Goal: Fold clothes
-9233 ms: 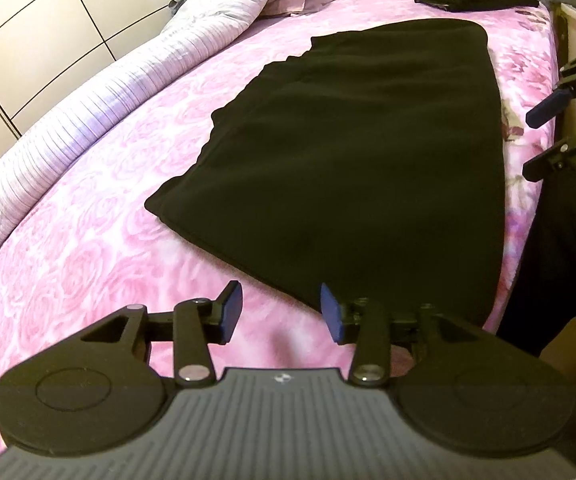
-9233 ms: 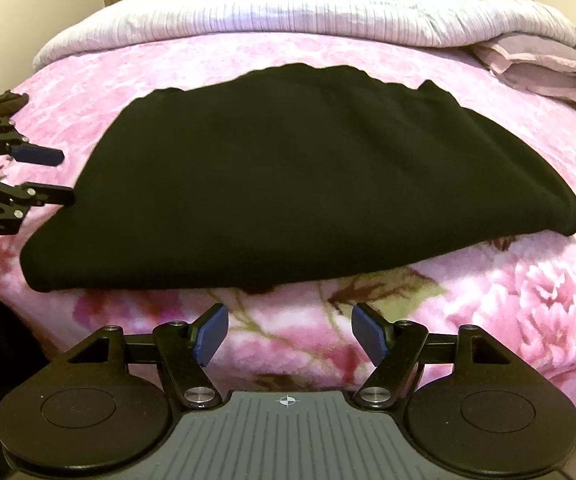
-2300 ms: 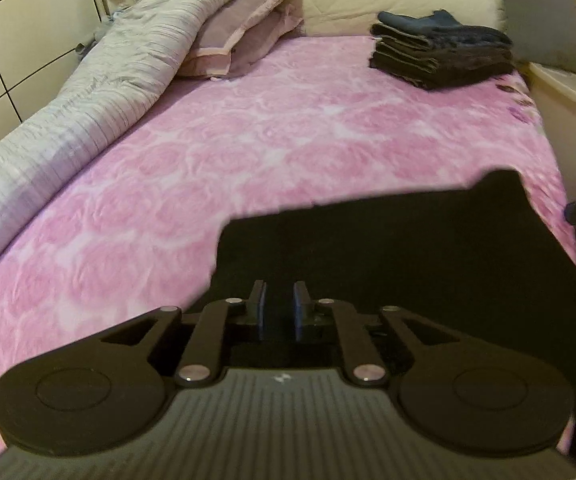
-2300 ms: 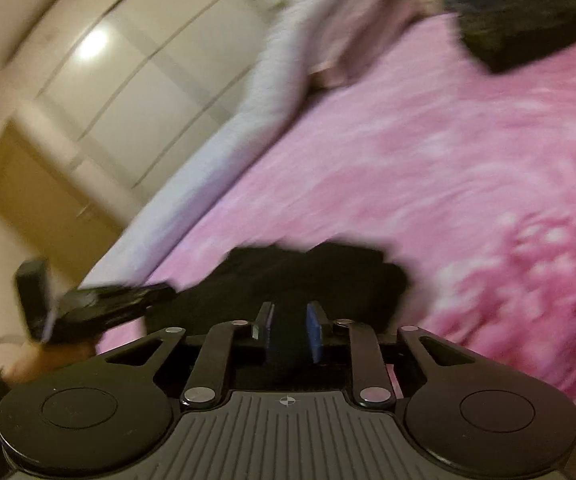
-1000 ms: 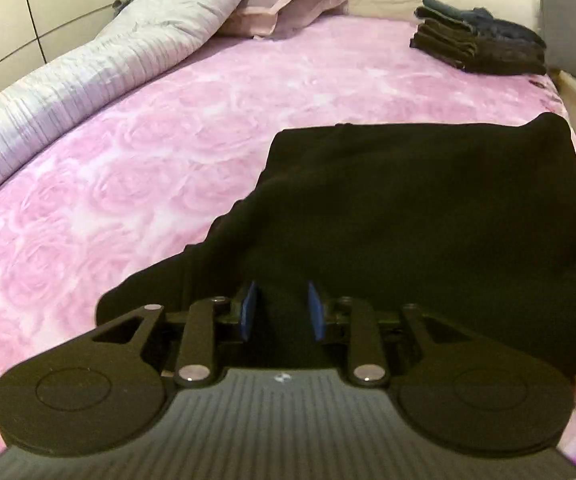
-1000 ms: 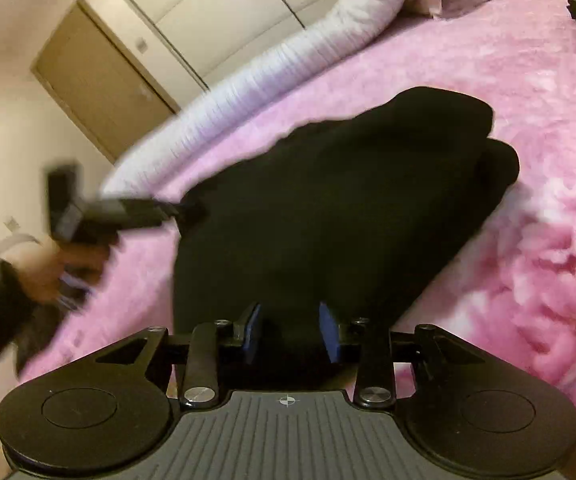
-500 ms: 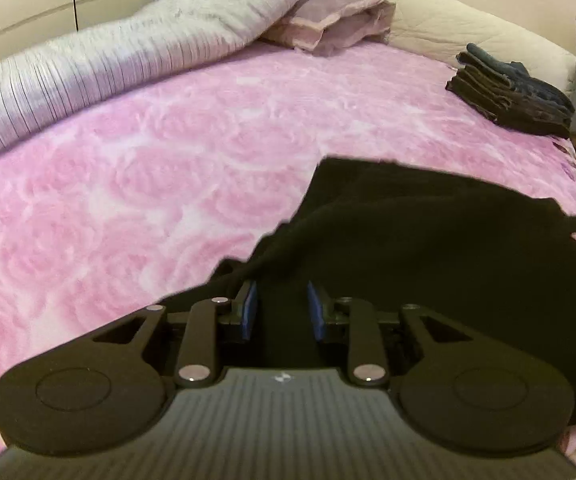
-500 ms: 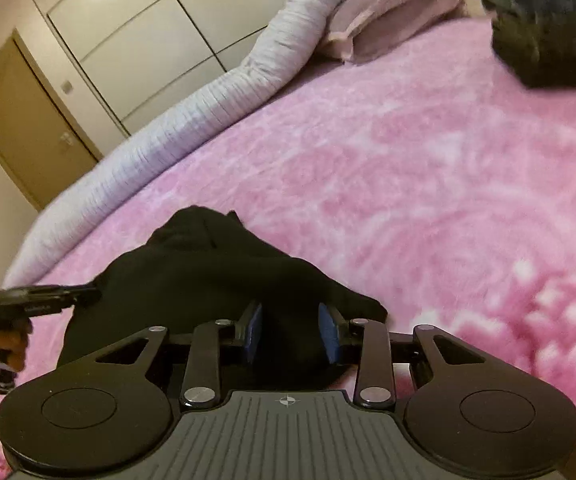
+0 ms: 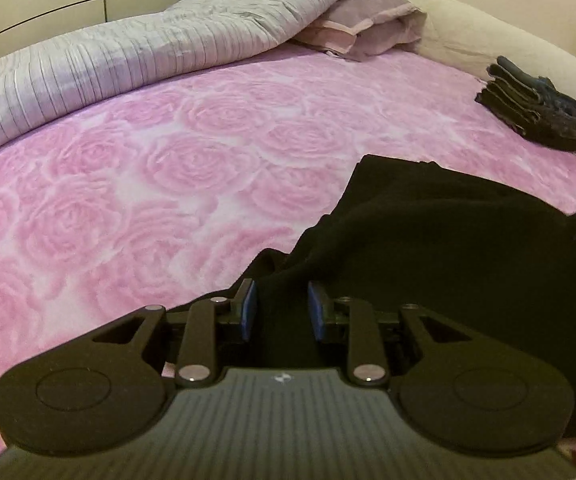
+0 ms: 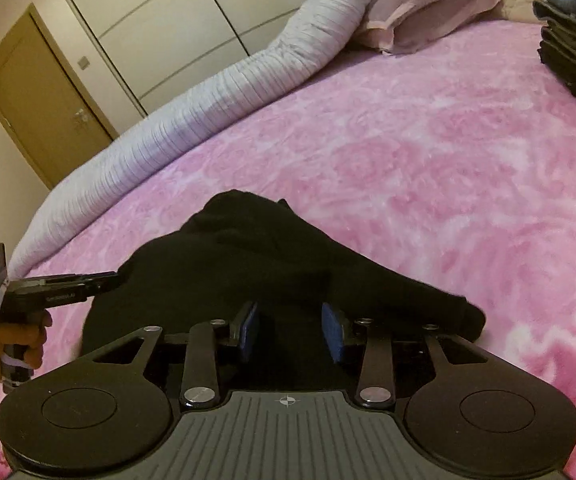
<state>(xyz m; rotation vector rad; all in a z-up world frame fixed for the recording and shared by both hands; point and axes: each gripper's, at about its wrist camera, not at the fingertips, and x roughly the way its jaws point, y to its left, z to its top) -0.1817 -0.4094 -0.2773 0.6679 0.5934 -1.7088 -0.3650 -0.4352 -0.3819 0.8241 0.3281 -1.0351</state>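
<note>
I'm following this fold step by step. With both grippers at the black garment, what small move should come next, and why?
Probably carry the held edge a little further and lay it flat. The left gripper and right gripper, whose jaws just widened, both have the black garment between their pads, still bunched unevenly on the bed.

black garment [image 9: 448,248], pink rose-patterned bedspread [image 9: 167,168], grey striped duvet [image 9: 127,48], blue gripper pads [image 10: 332,334]

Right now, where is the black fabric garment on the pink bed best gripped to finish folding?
Grip the black fabric garment at its near bunched edge, coming from the bed's near side. That edge lifts off the pink rose-patterned bedspread, while the far part looks flat and offers little to pinch.
</note>
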